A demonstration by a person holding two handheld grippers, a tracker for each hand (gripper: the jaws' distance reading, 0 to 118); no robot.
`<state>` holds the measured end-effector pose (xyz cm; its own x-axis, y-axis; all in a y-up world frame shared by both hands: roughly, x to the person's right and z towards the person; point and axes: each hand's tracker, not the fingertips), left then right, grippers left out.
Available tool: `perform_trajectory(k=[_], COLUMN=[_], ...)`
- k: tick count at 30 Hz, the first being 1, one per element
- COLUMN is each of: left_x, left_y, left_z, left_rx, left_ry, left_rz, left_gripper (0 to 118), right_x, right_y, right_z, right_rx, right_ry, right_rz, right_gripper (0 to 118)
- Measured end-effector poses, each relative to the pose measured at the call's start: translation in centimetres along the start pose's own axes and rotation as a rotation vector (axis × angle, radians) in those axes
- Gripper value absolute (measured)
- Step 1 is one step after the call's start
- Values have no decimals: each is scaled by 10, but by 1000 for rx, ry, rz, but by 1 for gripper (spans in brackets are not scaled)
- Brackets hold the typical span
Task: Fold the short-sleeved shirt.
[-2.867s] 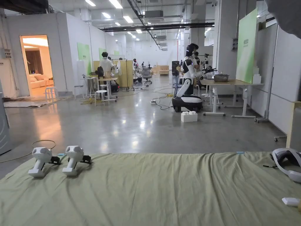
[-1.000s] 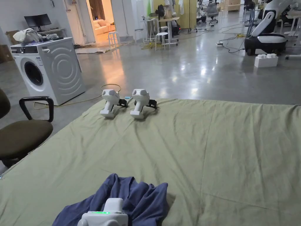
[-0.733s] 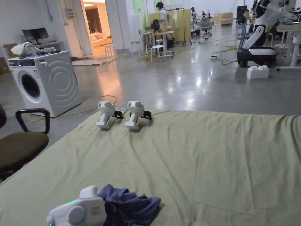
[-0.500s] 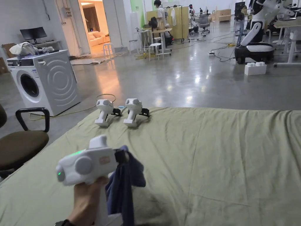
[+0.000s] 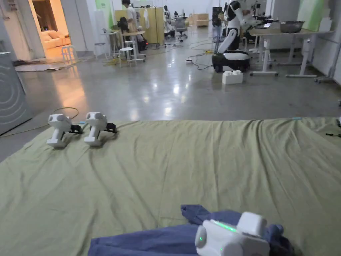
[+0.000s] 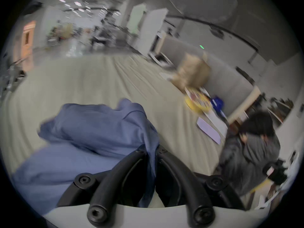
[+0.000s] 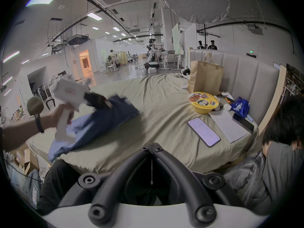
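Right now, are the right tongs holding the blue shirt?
No, the right tongs are closed on nothing, while the left tongs pinch the blue shirt.

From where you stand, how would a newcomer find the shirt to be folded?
Look at the wide olive-green bed sheet. At its near edge lies a crumpled blue short-sleeved shirt, pinched by the white left gripper. It is the sole blue cloth there, unlike the two white handheld devices far off.
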<state>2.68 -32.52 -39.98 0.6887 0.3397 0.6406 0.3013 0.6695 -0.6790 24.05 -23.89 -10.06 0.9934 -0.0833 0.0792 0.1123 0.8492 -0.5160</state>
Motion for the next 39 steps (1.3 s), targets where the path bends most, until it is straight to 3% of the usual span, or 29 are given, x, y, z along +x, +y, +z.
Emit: perform_trajectory(k=[5, 6, 8, 9, 15, 20, 23, 25, 26, 27, 39], left_x=[59, 62, 61, 63, 64, 79, 87, 91, 92, 93, 95], left_y=[-69, -76, -84, -84, -81, -105, -129, -142, -148, -152, -178], left_z=[-44, -45, -36, -23, 137, 281, 340, 369, 380, 386, 417], left_rx=[-96, -110, -108, -93, 359, 646, 755, 770, 778, 787, 789], left_ry=[-88, -61, -108, -141, 98, 415, 569, 644, 674, 714, 785], left_rz=[43, 27, 40, 49, -114, -113, -92, -65, -46, -41, 24], left_gripper=[12, 24, 89, 110, 111, 111, 104, 53, 17, 3, 2], right_x=[4, 4, 3, 1, -16, -37, -44, -48, -50, -51, -59], right_y=[-9, -10, -9, -8, 13, 38, 48, 52, 54, 55, 62], right_z=[2, 3, 3, 3, 2, 12, 18, 22, 24, 26, 40], right_rx=[-24, -23, -15, -9, 87, 216, 261, 271, 278, 287, 357], right_ry=[-15, -10, 17, 27, 101, 124, 161, 179, 184, 190, 192], right_rz=[-2, -4, -10, -9, 25, 76, 64, 63, 64, 66, 96], right_gripper=[3, 3, 3, 3, 3, 3, 3, 3, 3, 3, 3])
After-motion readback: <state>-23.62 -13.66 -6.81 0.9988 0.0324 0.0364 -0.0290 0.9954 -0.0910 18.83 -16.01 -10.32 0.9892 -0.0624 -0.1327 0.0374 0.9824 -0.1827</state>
